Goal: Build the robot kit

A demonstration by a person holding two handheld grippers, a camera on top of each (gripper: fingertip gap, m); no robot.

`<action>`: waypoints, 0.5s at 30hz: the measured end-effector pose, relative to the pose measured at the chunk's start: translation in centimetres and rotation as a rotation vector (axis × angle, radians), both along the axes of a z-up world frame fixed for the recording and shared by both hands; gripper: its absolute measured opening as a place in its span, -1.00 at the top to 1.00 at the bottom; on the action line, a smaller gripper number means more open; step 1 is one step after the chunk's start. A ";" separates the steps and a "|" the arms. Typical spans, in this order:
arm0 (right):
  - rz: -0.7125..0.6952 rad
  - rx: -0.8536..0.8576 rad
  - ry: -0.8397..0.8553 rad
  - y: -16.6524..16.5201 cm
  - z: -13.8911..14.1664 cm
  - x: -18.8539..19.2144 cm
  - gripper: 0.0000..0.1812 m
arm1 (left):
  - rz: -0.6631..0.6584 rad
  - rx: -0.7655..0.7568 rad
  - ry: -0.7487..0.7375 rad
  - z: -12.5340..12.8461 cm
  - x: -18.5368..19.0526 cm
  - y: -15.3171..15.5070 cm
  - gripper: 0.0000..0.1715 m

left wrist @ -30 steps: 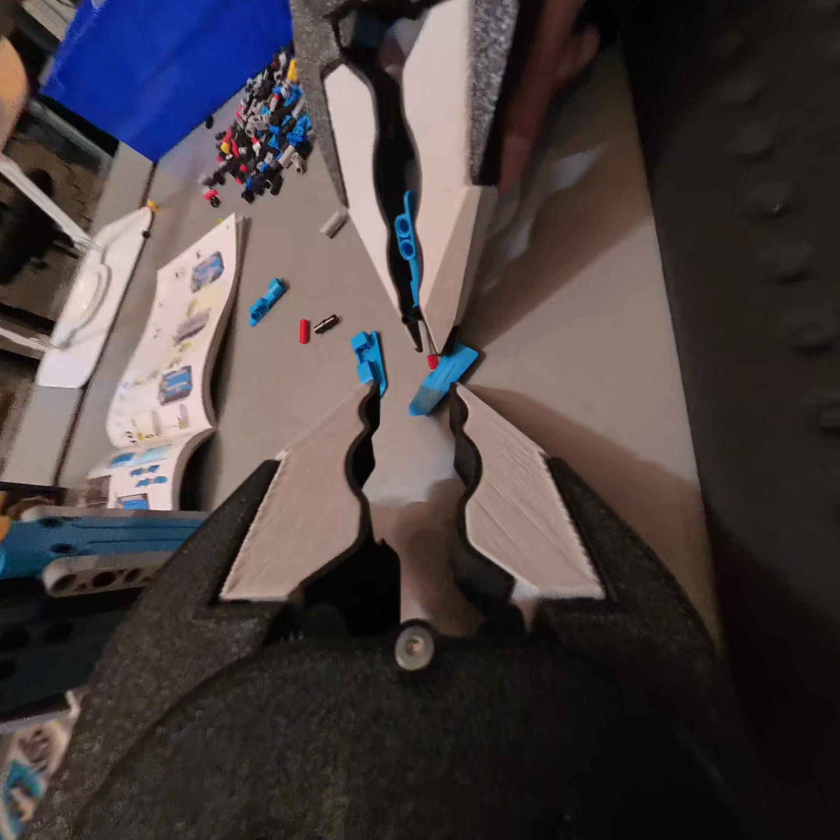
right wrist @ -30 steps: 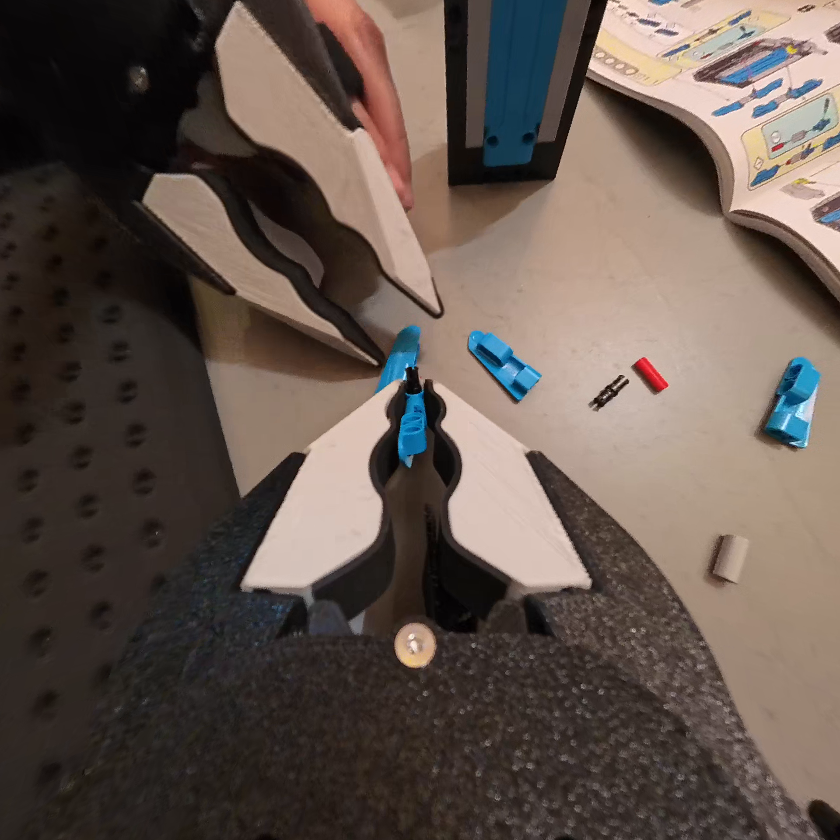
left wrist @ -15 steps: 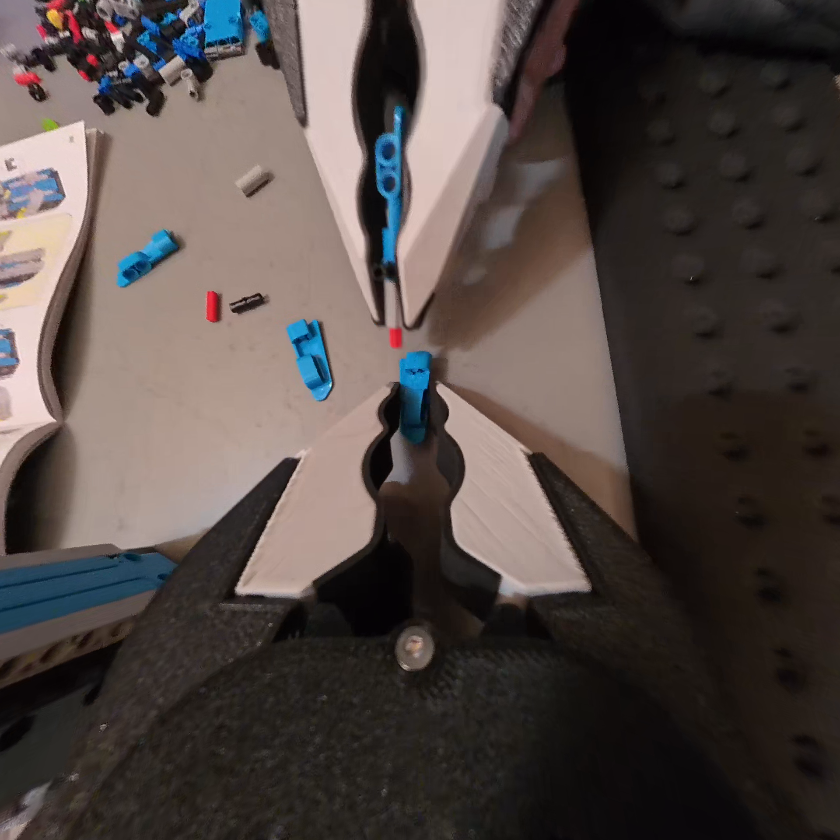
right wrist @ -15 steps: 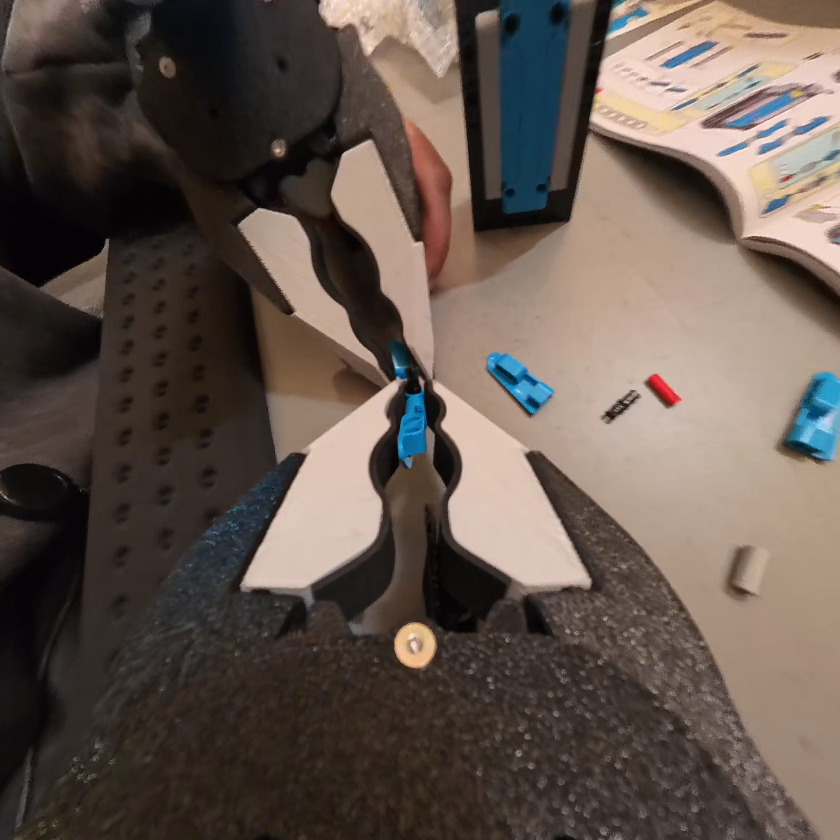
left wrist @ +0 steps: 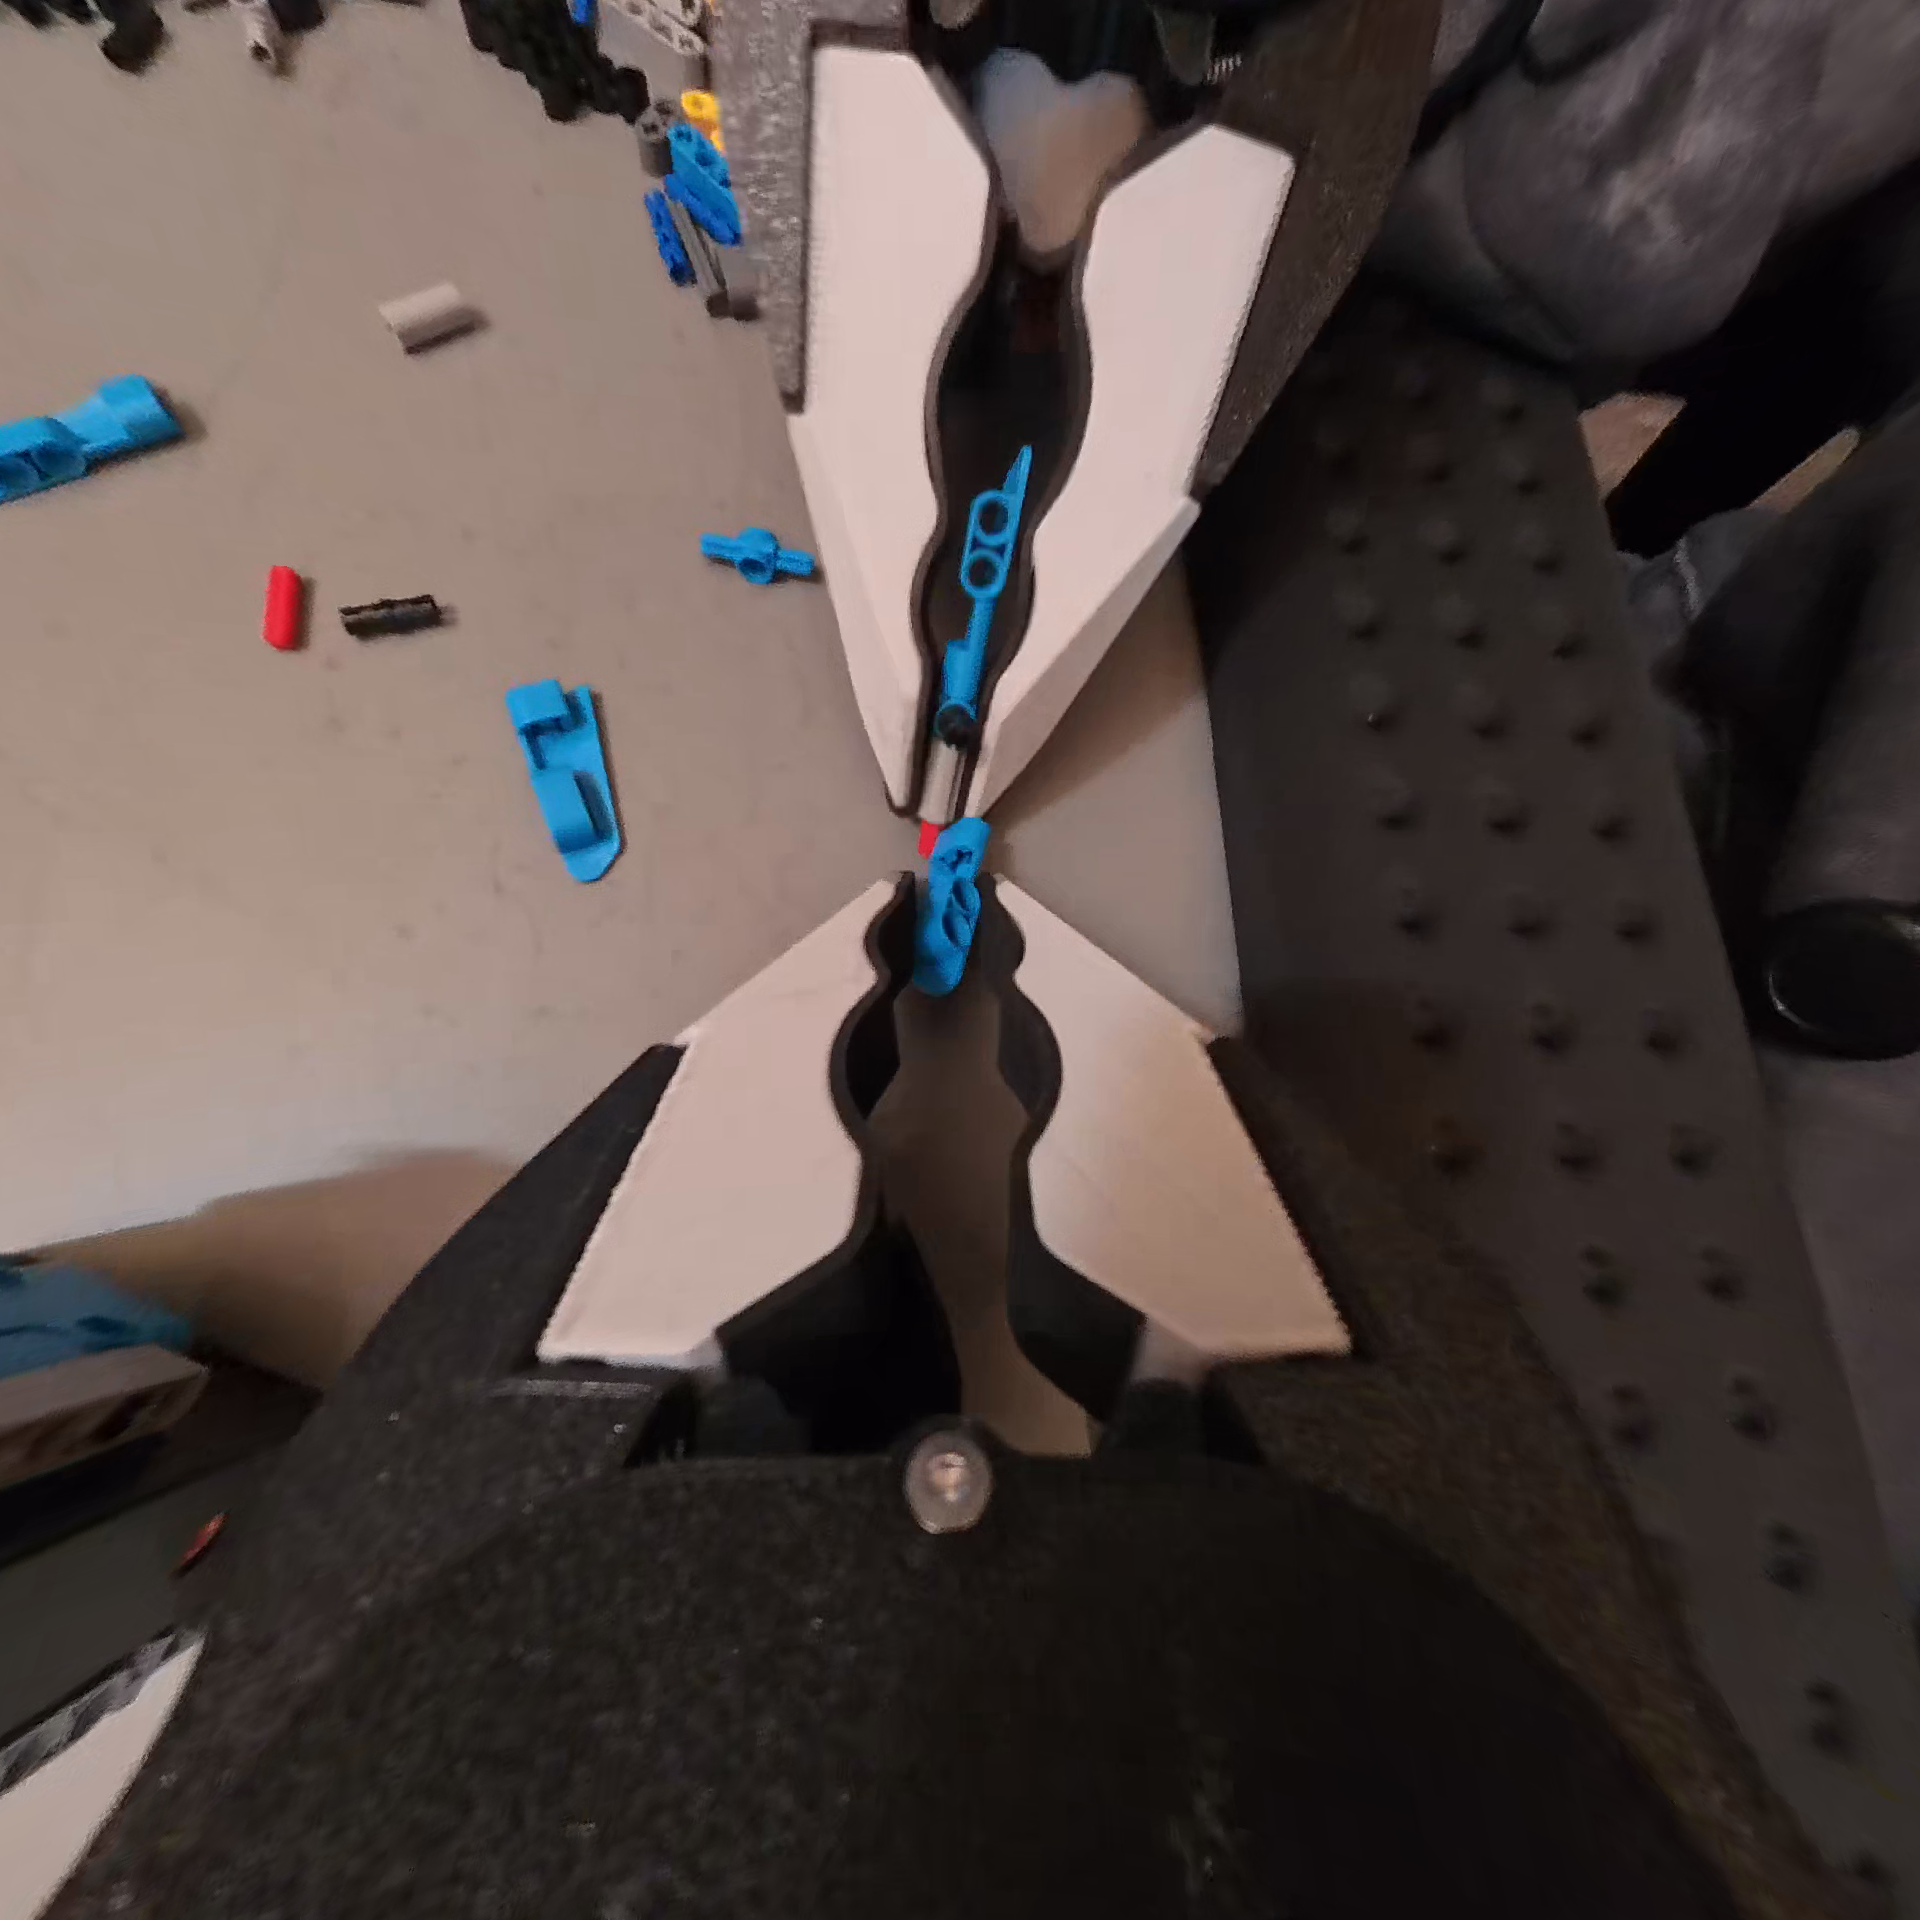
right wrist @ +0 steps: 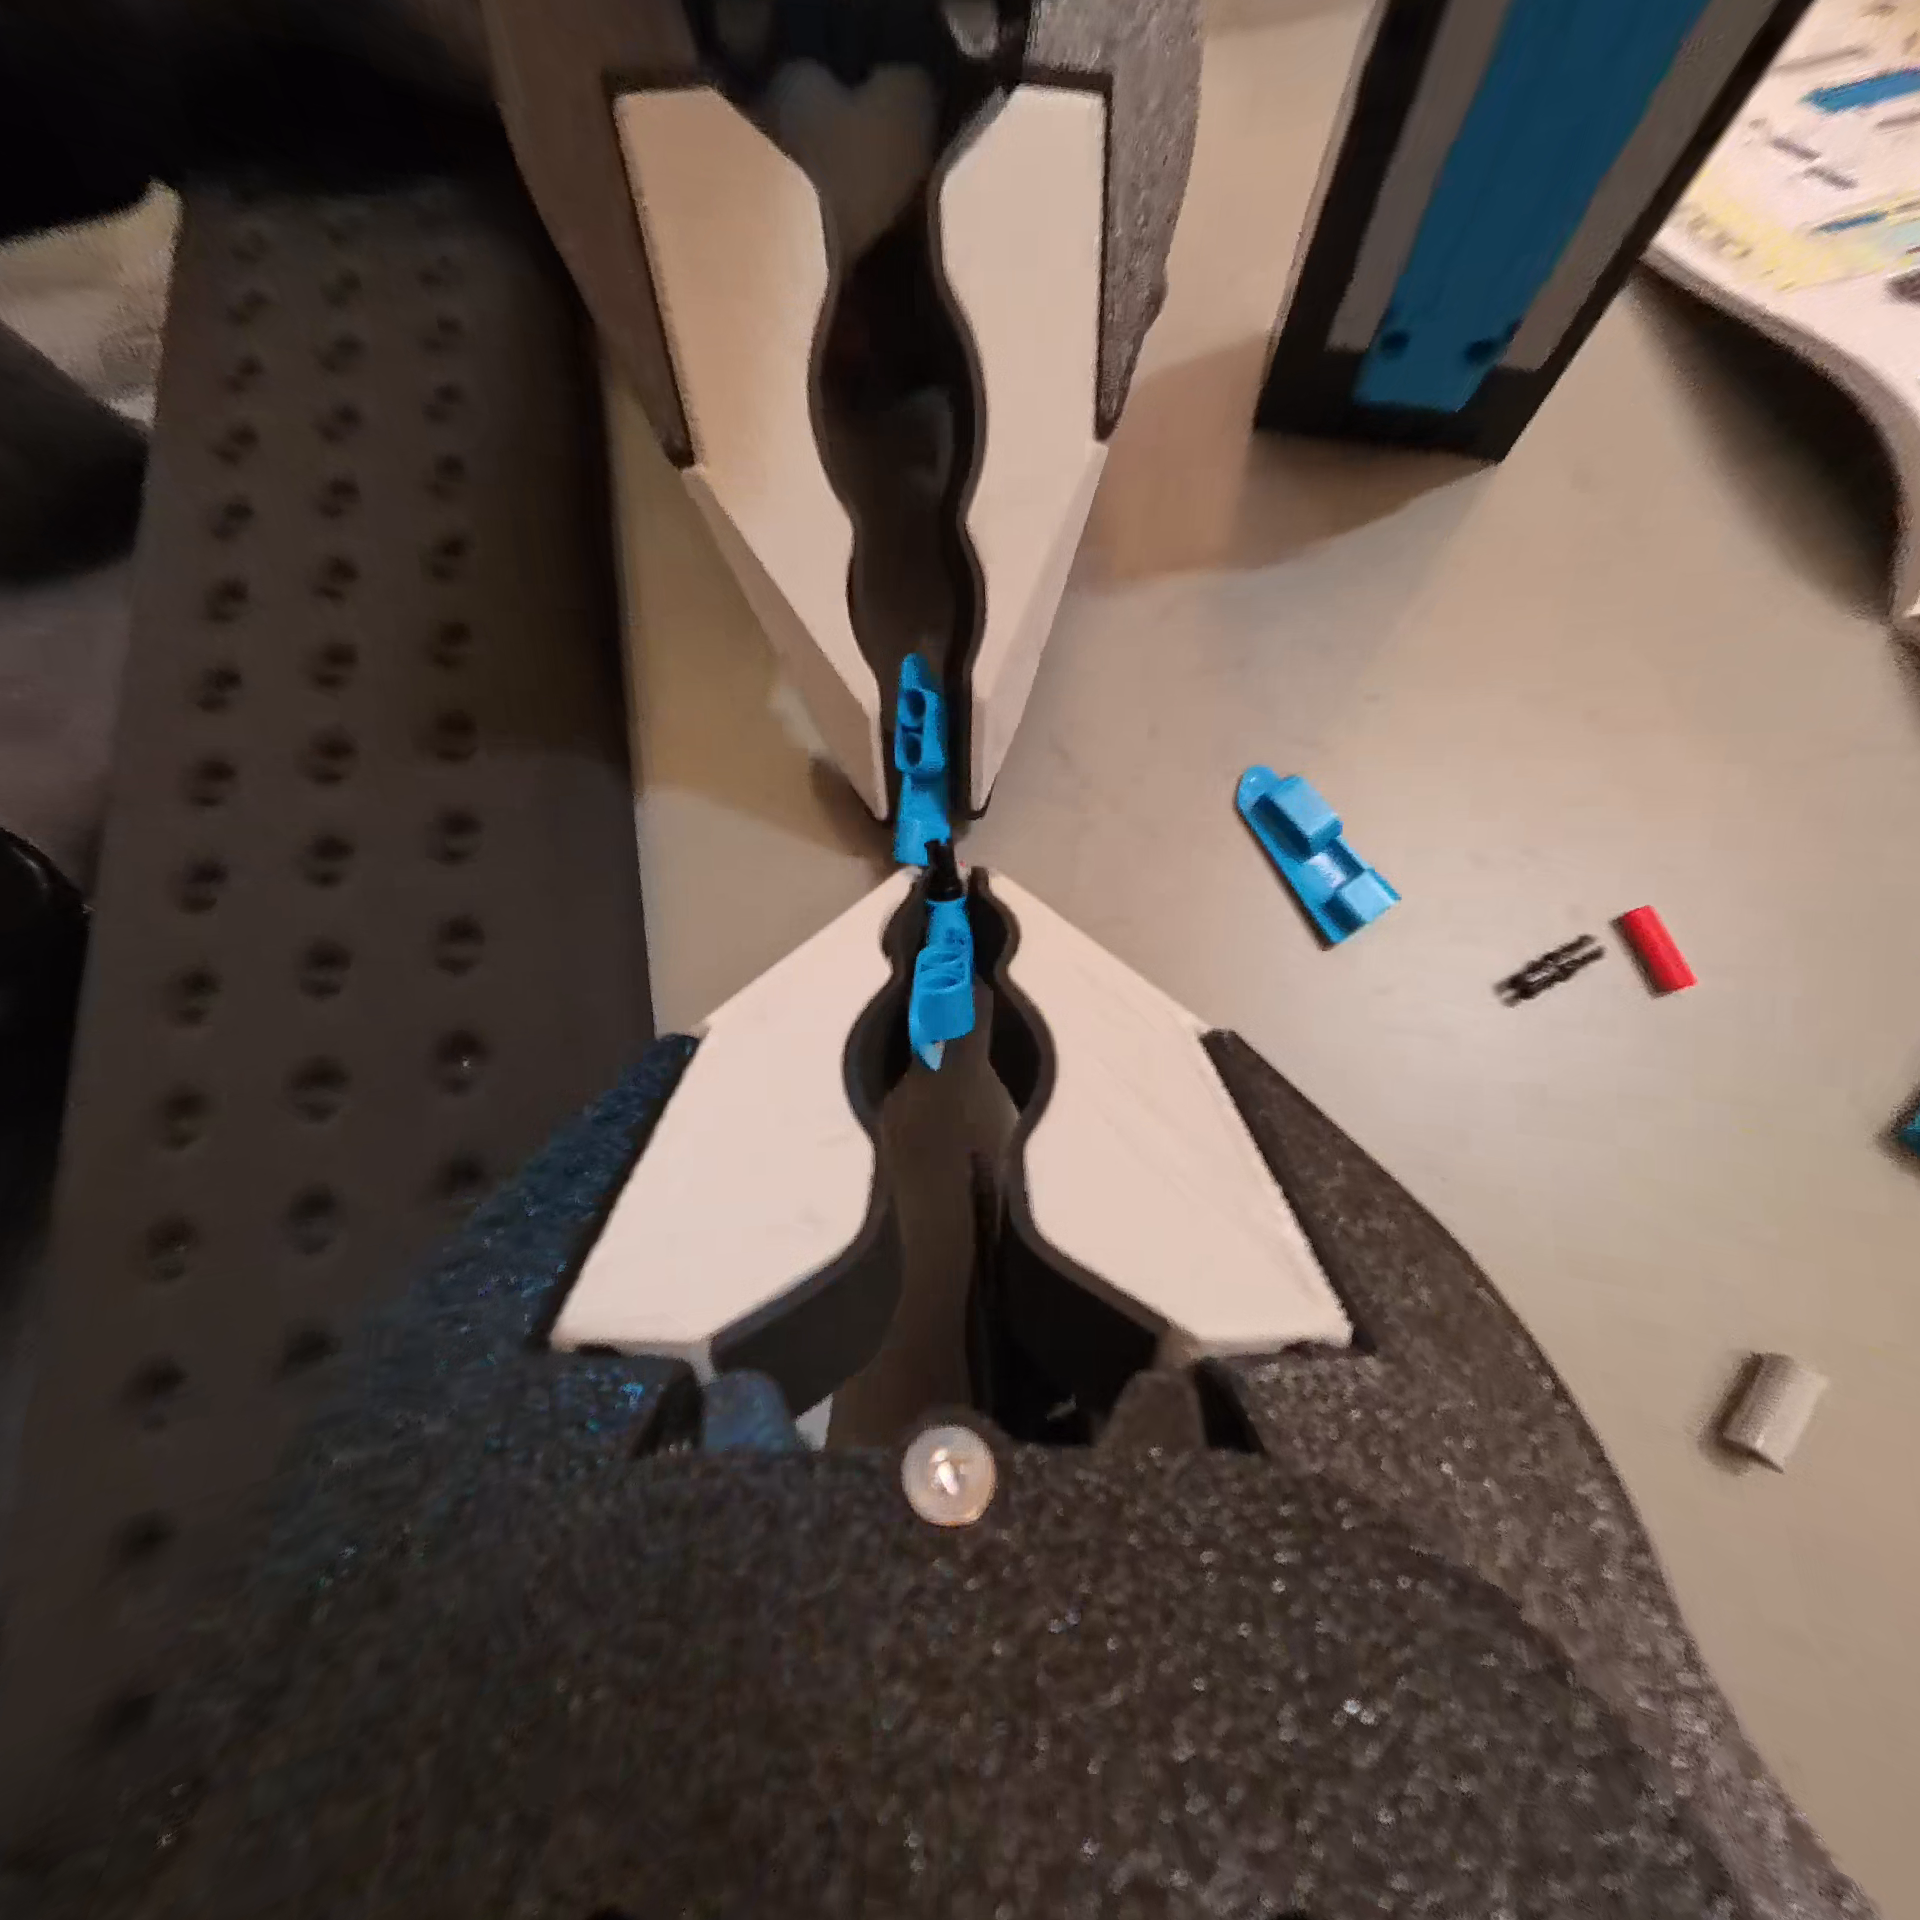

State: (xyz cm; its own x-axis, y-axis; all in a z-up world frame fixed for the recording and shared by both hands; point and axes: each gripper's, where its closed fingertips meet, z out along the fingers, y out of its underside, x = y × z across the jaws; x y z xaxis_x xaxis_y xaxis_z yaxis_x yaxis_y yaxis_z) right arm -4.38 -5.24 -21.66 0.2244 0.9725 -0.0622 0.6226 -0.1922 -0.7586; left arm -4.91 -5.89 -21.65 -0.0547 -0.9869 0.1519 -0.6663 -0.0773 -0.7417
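Above the grey tabletop (left wrist: 364, 987), the left gripper (left wrist: 943, 883) pinches a short blue plastic connector with round holes (left wrist: 951, 920); tip to tip with it, the right gripper (right wrist: 945, 878) clamps a slim blue plastic beam with two holes and a black pin (right wrist: 940, 971); left of that meeting point in the left wrist view lie a blue wedge-shaped plastic piece (left wrist: 566, 774), a small red cylinder (left wrist: 281, 606) and a black pin (left wrist: 390, 615).

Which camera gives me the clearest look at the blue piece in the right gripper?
The left wrist view: the blue piece faces it side-on between the right gripper's fingers. The right wrist view shows it end-on, foreshortened.
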 end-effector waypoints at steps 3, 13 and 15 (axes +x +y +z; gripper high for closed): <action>-0.016 0.028 -0.001 0.5 0.3 0.2 0.92 | 0.004 0.043 0.019 -0.3 0.0 0.1 0.89; 0.002 -0.017 0.007 0.2 -0.1 -0.3 0.92 | 0.007 0.032 0.019 -0.3 -0.2 0.1 0.88; 0.007 -0.023 0.008 0.1 -0.1 -0.3 0.92 | -0.007 0.092 0.018 -0.4 -0.2 0.1 0.88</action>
State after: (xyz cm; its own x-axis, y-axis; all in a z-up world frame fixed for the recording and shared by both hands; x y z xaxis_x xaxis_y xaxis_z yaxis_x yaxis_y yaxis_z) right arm -4.72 -5.10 -21.74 0.2169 0.9724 -0.0860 0.6177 -0.2049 -0.7593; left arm -5.06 -5.80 -22.04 -0.0592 -0.9963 0.0619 -0.6800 -0.0051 -0.7332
